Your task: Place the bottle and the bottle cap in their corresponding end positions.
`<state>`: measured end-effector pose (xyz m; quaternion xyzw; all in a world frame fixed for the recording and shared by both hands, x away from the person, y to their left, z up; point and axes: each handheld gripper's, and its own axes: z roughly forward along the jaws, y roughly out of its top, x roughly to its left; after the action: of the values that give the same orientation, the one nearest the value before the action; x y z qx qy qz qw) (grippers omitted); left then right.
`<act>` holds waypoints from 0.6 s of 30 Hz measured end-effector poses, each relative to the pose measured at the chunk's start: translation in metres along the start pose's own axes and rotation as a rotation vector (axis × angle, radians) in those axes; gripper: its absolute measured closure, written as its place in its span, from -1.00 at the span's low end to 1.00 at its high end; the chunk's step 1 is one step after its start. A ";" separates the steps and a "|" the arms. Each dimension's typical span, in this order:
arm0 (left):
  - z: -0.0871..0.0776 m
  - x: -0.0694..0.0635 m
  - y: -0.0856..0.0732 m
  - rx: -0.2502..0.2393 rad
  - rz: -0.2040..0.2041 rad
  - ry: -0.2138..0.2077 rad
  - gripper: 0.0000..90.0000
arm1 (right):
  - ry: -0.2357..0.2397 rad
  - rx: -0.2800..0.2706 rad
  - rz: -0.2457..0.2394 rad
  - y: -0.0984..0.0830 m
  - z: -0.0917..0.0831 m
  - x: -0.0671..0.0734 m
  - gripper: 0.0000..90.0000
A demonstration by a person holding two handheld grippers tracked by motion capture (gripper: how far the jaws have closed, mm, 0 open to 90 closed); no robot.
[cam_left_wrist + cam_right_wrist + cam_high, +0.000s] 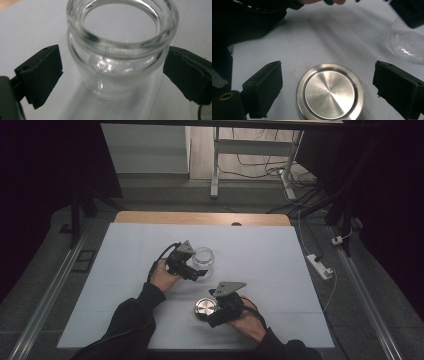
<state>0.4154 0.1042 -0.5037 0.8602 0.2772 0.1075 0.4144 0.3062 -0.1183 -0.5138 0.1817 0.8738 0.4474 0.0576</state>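
On the white worktop [125,270] an open glass jar [203,261] stands upright between the spread jaws of the left gripper [198,273], pads clear of it: likely rigid, slick, breakable, best clasped below the threaded neck. Nearer the person, the steel lid [205,309] lies flat between the right gripper's [212,317] parted jaws; its rim looks graspable.

The high view looked forward and down from above the person's side, taking in the whole white table [260,245] from far. The left gripper view sat very close, low, facing the glass jar [120,50]. The right gripper view looked steeply down, close on the metal lid [330,93]. Both gripper views shared the jar; the high view covered both areas.
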 end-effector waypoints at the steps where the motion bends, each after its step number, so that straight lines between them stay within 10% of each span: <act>1: -0.003 0.000 -0.001 -0.004 -0.006 -0.003 -0.94 | -0.004 -0.013 0.001 0.001 -0.002 0.000 -0.79; 18: -0.050 -0.015 -0.029 -0.080 -0.100 -0.109 -1.00 | -0.038 -0.023 0.052 -0.002 -0.029 -0.012 -0.87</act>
<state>0.3708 0.1428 -0.4940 0.8325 0.2924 0.0505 0.4678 0.3092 -0.1460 -0.4995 0.2123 0.8624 0.4551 0.0646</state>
